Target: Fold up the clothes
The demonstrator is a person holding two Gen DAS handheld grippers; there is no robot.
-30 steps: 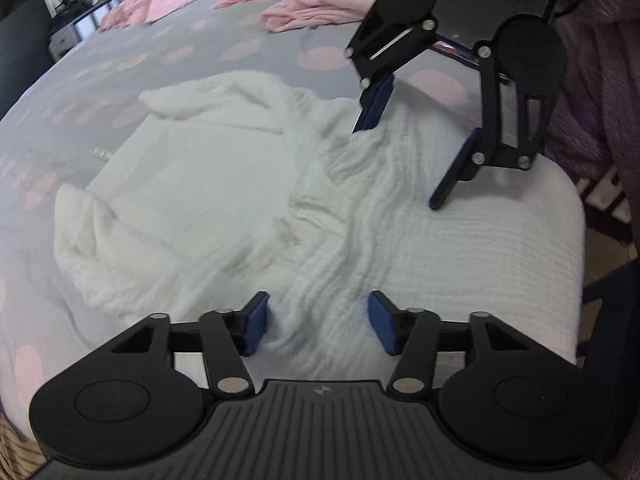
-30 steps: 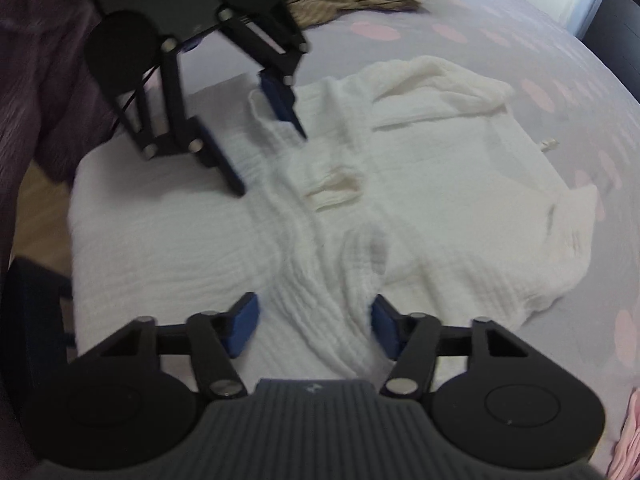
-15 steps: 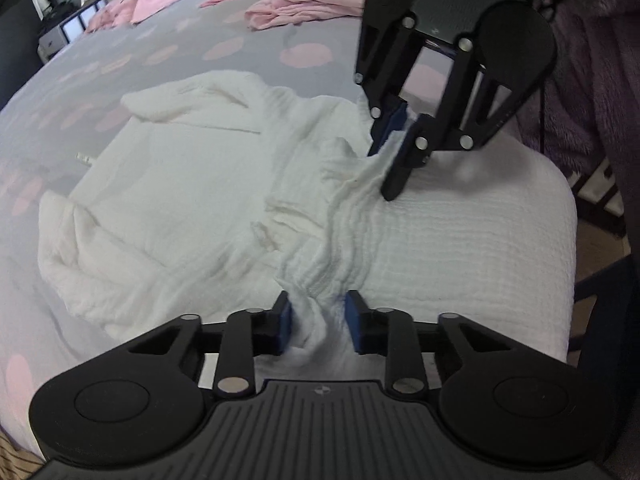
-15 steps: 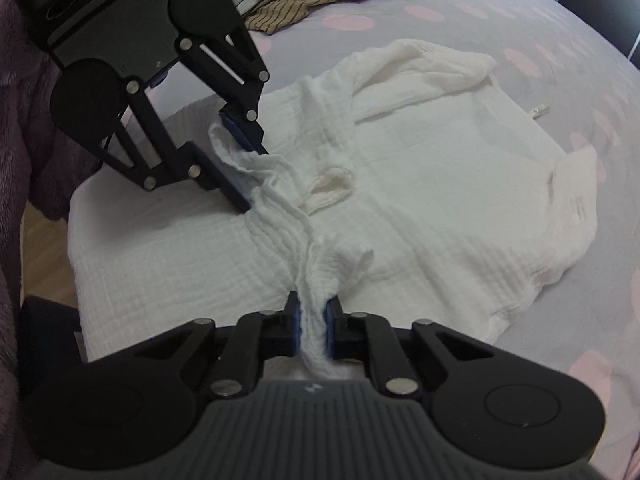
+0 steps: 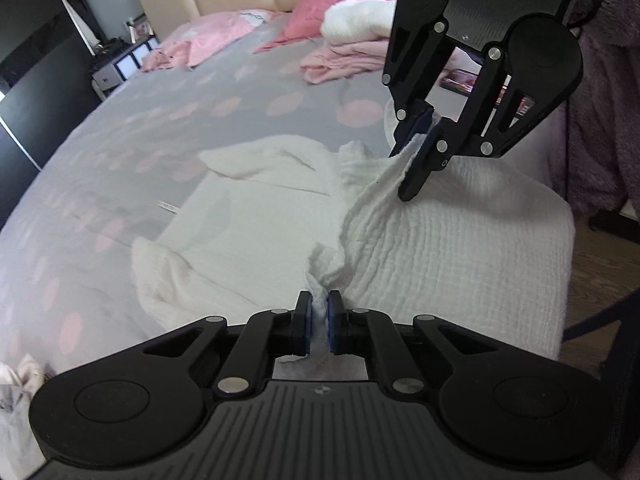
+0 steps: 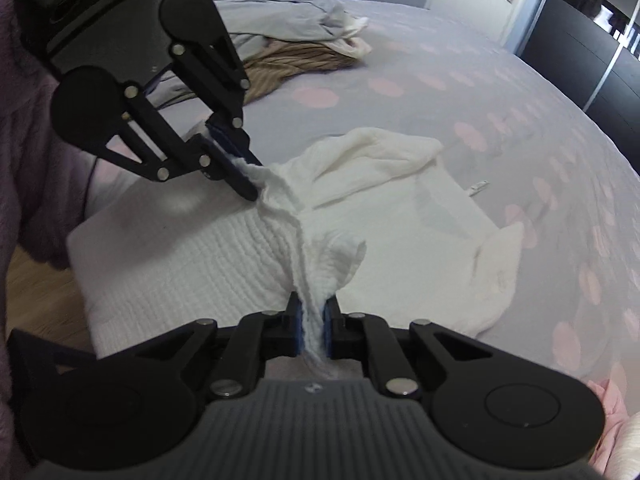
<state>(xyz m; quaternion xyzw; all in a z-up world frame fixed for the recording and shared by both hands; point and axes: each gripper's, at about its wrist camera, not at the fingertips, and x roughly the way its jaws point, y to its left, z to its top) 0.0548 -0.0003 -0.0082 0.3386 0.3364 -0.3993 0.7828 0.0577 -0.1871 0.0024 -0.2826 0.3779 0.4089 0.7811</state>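
Note:
A white crinkled garment [image 5: 256, 216] lies spread on the grey bed with pink dots [image 5: 120, 184]; it also shows in the right wrist view [image 6: 400, 216]. My left gripper [image 5: 318, 312] is shut on a pinched ridge of the white garment near its middle. My right gripper [image 6: 312, 320] is shut on the same ridge at the other end. Each gripper shows in the other's view: the right one [image 5: 420, 148] and the left one [image 6: 240, 168], both holding the cloth lifted off the bed. The ridge runs taut between them.
Folded pink and white clothes [image 5: 352, 48] and pink pillows [image 5: 216, 40] lie at the head of the bed. A loose heap of grey and striped clothes [image 6: 296, 44] lies at the other side. The bed edge and wooden floor [image 5: 592, 292] are close by.
Both grippers went from open to shut on the garment's middle fold, then rose, lifting the pinched ridge off the bed.

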